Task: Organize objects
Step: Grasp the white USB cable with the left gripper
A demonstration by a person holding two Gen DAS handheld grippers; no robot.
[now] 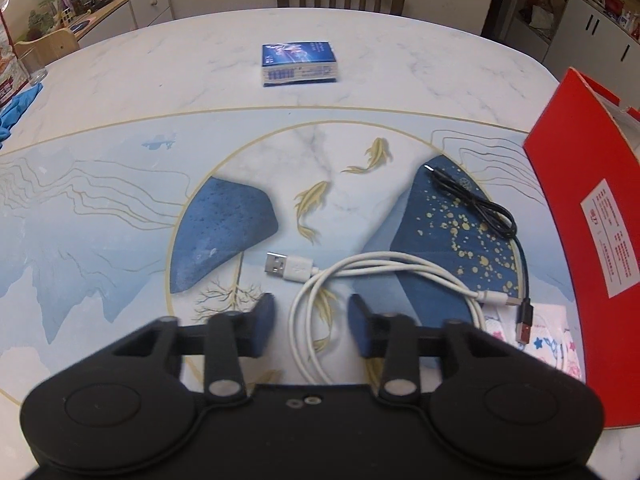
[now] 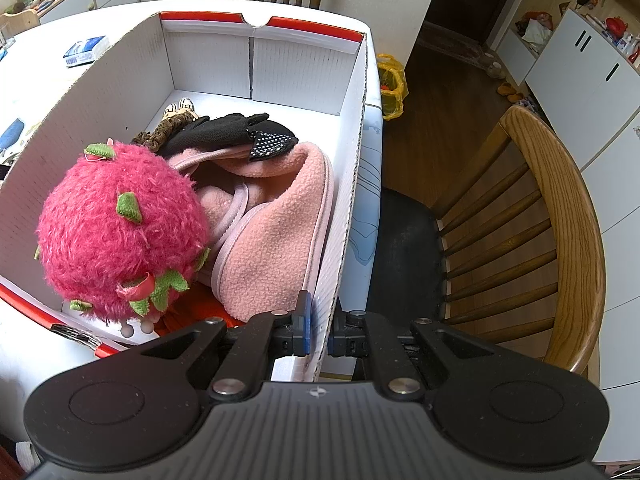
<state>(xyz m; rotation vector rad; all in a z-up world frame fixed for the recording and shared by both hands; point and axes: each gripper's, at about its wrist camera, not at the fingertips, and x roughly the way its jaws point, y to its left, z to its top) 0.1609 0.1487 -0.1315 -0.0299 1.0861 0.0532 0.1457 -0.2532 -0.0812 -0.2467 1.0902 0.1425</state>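
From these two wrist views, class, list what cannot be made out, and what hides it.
- Left wrist view: the coiled white USB cable runs under the left gripper; whether the pads touch it is unclear.
- Left wrist view: the red cardboard box is cut by the right edge.
- Left wrist view: print on the small blue packet is too small.
- Right wrist view: the box floor lies under the fuzzy pink plush fruit and pink fleece.
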